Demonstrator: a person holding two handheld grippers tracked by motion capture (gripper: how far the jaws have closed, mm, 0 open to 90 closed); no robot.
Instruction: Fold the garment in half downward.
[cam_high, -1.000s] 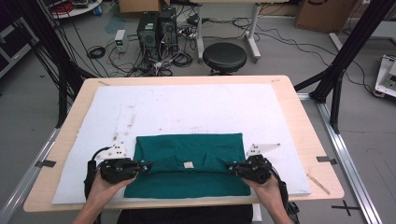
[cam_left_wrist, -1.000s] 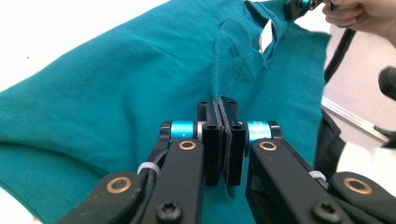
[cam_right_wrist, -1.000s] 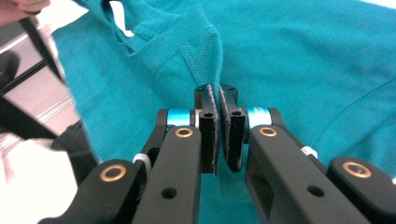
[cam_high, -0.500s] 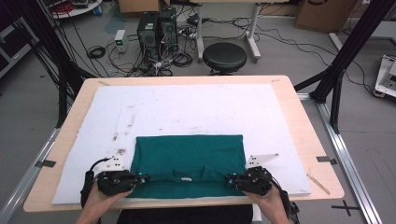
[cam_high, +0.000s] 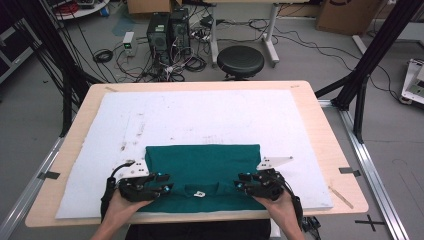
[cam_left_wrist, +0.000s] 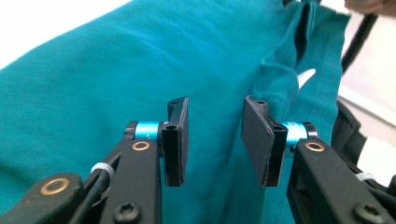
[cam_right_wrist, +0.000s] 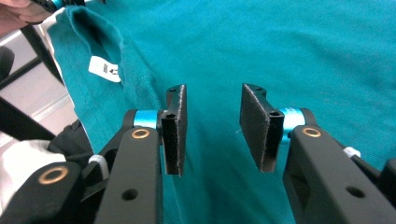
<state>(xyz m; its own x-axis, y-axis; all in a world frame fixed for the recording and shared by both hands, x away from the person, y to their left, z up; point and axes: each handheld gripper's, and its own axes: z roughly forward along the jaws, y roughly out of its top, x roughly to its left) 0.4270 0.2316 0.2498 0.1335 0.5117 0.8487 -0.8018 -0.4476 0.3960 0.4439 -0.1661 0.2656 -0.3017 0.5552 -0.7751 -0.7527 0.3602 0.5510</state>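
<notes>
Both grippers sit low on the wooden counter (cam_high: 320, 130): left gripper (cam_high: 167, 189) at seven o'clock, right gripper (cam_high: 239, 186) at five, each with jaws partway apart, having just been opening, nothing between the pads. Largest after the counter is the white foam mat (cam_high: 200, 115), then the folded teal cotton shirt (cam_high: 202, 162) lying at six o'clock, then its small white neck label (cam_high: 199, 194). Released, the near fold could spring back or slide if a pad snags cloth on withdrawal. Underlying layers and sleeves are hidden; the label's print is unreadable.
</notes>
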